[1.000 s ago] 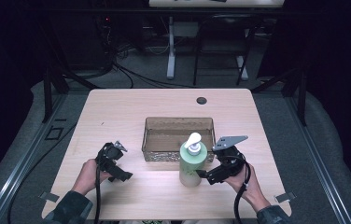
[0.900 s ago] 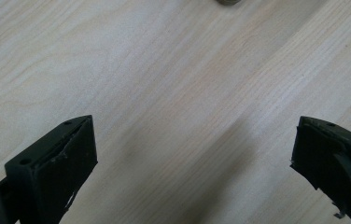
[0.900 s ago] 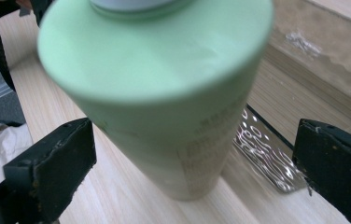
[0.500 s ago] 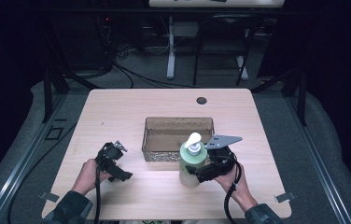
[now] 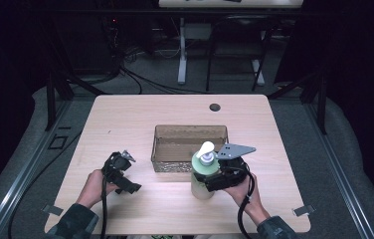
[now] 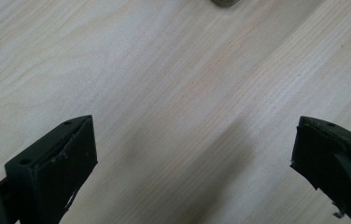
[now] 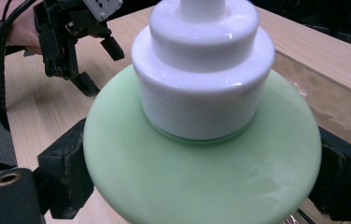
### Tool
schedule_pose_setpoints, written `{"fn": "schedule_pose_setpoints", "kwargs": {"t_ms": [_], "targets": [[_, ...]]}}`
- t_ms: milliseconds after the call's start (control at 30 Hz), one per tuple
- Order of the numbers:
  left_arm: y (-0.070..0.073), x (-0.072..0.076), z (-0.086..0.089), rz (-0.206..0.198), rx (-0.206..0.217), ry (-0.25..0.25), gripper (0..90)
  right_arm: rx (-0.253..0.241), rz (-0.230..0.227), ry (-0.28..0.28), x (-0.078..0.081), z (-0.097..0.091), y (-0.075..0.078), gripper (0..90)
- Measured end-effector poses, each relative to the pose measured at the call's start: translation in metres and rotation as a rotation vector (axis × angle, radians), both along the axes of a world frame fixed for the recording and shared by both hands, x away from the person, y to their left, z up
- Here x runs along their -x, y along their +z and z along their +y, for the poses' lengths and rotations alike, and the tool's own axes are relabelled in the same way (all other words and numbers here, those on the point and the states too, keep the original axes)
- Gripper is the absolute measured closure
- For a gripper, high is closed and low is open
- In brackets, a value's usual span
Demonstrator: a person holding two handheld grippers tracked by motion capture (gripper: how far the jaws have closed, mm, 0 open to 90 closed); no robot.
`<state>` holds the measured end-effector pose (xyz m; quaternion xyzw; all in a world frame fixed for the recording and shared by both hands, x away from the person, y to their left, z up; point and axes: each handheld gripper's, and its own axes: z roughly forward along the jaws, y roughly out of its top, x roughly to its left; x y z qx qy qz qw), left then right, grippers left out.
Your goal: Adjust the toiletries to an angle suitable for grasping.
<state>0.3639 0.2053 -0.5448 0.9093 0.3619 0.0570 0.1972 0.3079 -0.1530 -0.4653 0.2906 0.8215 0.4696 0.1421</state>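
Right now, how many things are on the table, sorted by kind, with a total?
Pump bottles, green with a white pump: 1, the bottle between the right gripper's jaws.
Open boxes: 1, the box just behind it.
Hand-held grippers: 2, counting the left gripper, its jaws apart over bare wood.
Total: 4

The dark round spot near the far edge is left out.

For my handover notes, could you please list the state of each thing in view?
Pump bottle: upright on the table, between the right tool's jaws.
Right tool: jaws just closing, pads at the bottle's sides.
Left tool: open, empty, above bare table.
Cardboard box: open-topped, behind the bottle.
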Motion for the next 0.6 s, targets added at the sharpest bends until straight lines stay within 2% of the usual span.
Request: {"fn": "schedule_pose_setpoints", "kwargs": {"t_ms": [300,600], "targets": [[0.0001,0.0000,0.0005,-0.001,0.001,0.002,0.0,0.024,-0.007,-0.024,0.0023,-0.0001,0.0022,11.6],[0.0008,0.0002,0.0008,-0.003,-0.003,0.002,0.0,0.035,0.001,-0.094,0.0031,-0.0066,0.0035,11.7]]}}
